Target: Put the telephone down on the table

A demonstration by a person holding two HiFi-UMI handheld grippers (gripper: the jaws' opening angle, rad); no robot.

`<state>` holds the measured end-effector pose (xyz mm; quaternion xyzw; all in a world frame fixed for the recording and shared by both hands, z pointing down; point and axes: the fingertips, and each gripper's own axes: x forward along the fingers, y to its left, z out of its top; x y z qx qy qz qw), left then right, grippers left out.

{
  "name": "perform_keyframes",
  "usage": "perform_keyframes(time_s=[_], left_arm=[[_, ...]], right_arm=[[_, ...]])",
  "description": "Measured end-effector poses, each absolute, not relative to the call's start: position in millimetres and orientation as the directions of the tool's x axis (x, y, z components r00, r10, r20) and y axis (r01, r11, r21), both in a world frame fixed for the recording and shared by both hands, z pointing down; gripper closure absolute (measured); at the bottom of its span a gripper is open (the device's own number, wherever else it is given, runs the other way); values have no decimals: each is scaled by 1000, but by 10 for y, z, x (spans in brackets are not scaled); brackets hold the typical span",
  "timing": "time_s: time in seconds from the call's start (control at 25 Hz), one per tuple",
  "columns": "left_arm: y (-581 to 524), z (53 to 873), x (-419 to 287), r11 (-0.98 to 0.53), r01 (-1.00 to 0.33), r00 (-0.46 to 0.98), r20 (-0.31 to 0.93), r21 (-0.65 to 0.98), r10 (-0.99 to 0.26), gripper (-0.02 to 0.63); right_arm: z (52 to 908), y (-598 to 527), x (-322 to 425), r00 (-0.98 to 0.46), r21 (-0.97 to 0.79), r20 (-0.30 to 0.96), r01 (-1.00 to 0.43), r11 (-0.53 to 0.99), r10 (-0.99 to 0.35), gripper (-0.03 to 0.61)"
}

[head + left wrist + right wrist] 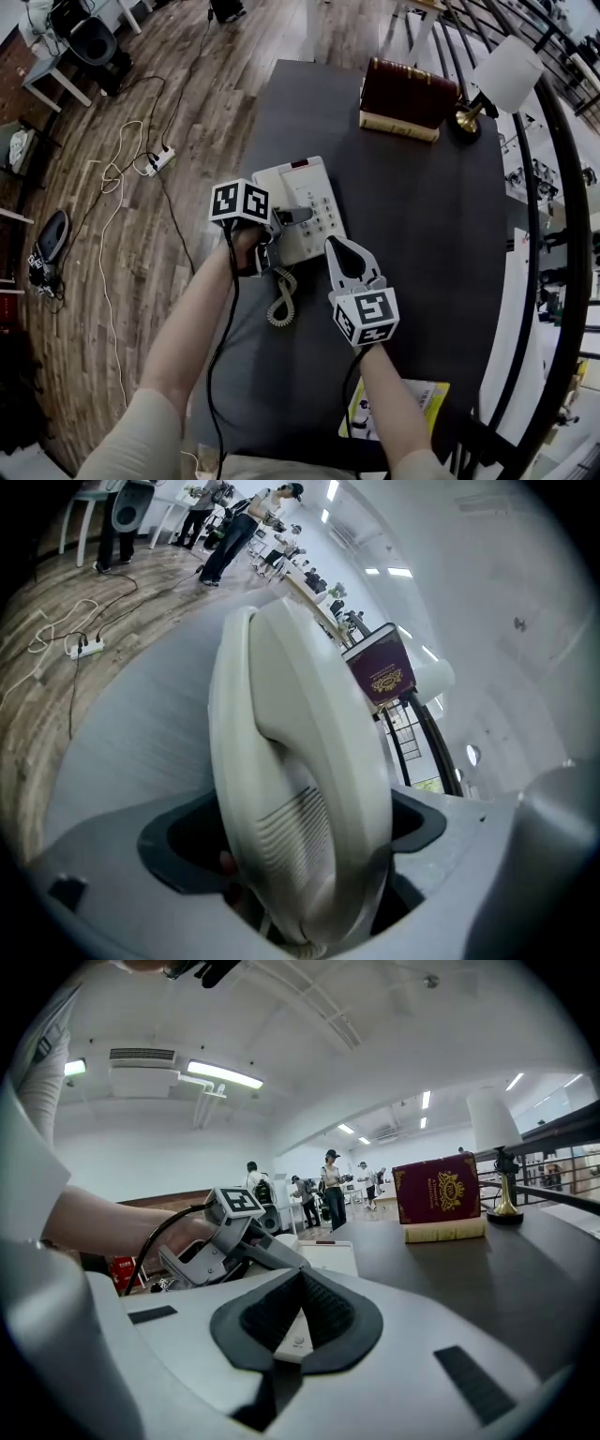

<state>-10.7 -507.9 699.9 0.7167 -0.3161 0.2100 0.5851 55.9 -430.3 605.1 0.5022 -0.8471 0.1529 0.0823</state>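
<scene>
1. Left tongs (281, 223): closed on the telephone handset (291, 761). The handset fills the gap between the jaws and is gripped across its body.
2. Right tongs (343, 248): jaws drawn together to a point with nothing held. The tip lies at the near right edge of the telephone base (309, 202); contact cannot be confirmed.
3. Count of task items: one telephone base, one handset, and one coiled cord (280, 300) hanging from the near end.
4. Location: the base lies flat on the dark table (422, 244), left of centre. The handset is at the base's left side, in the grip of the left tongs.
5. Other items on the table: one dark red book (408, 94) and one lamp (506, 75) at the far end, and one yellow leaflet (422, 398) at the near edge.
</scene>
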Motion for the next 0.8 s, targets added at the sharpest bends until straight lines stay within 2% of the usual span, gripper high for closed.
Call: perform_keyframes(time_s=[0.2,0.44,0.8], left_arm=[[-4966,7097,-147,-199,-783,619,769,589,-160,135],[-4823,7120,-283,-271,-832,522,848,483,-91,135],[-4687,6727,-410,-302,-843,505,848,445,-162,135]], right_arm=[[5999,-4261,585,-486,-177,294,-874,452,-823,577],[5817,-4192,645,-472,-54,307,-876,480,-826,577],[5454,-4078,752,-453,-71,282,-889,452,-846,577]])
